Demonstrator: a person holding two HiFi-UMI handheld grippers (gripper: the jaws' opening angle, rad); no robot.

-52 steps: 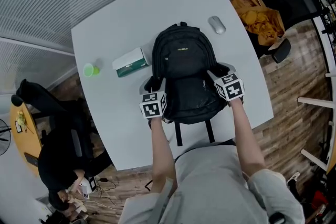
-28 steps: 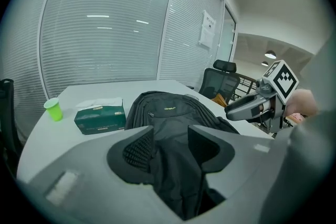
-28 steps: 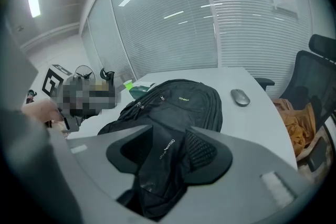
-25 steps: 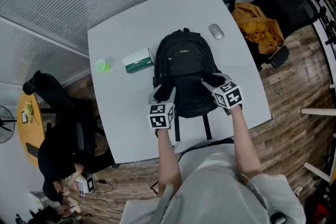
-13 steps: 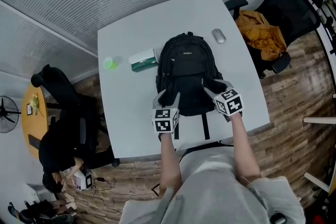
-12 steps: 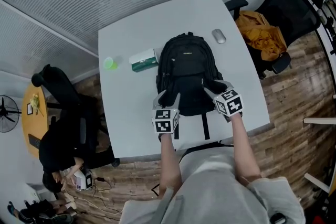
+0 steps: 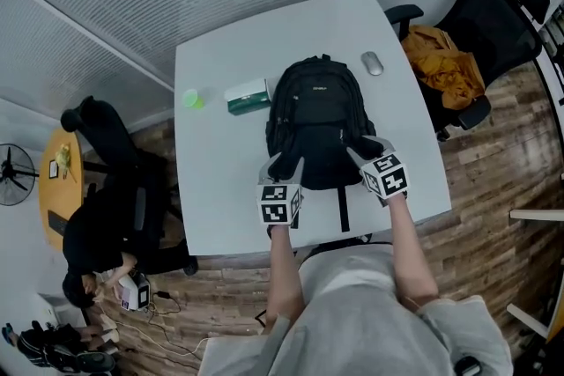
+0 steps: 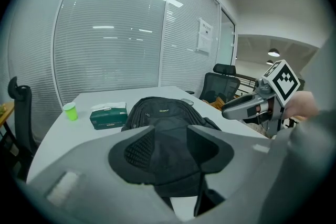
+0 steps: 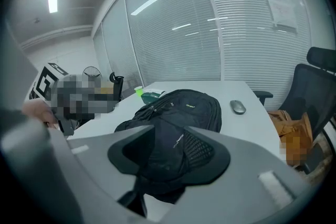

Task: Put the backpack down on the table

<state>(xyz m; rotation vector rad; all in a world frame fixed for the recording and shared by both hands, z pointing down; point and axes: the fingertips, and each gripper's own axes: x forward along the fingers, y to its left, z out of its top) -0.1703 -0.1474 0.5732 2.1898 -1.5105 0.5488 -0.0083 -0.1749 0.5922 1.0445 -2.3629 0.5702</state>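
Head view alone shows the whole backpack (image 7: 315,123) on the table (image 7: 220,189).

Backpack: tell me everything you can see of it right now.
The backpack is black and fabric-looking, with a small pale logo on its upper panel and a carry loop at the top. It lies flat, front up, on the table, top pointing away from the person. Two straps trail toward the near edge.
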